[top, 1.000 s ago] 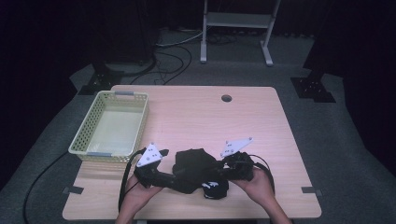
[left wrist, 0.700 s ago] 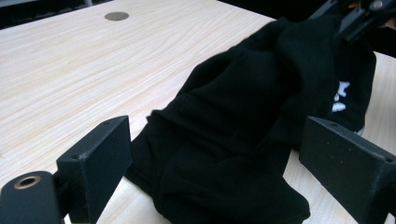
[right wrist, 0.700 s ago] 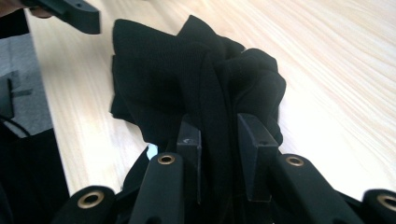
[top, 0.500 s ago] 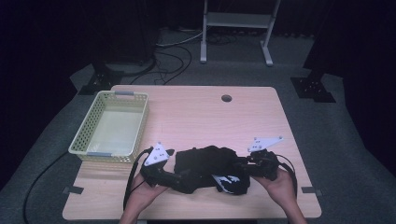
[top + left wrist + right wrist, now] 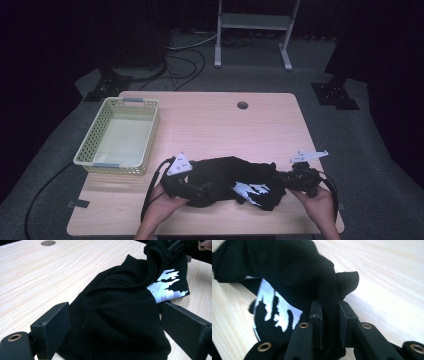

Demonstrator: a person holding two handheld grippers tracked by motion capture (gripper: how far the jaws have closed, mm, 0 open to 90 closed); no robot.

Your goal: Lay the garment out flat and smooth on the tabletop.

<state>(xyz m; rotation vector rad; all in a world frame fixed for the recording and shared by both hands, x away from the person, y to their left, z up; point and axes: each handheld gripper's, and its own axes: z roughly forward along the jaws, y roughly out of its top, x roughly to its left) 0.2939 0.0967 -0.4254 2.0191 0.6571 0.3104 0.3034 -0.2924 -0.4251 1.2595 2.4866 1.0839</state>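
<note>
Black shirt (image 5: pixel 294 270) pinched in right gripper (image 5: pixel 329 315), left gripper (image 5: pixel 112 327) agape around it

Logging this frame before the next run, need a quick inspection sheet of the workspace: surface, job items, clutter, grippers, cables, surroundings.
Surface: light wooden table, round hole near the far edge.
Job's things: black garment with a white print, bunched at the near edge.
Clutter: pale yellow basket at the table's left, nothing seen inside.
Grippers: left gripper open, fingers either side of the cloth; right gripper shut on a fold of the garment.
Cables: left gripper's cable loops off the near edge; floor cables behind the table.
Surroundings: dark room, grey floor, white metal stand at the back.
</note>
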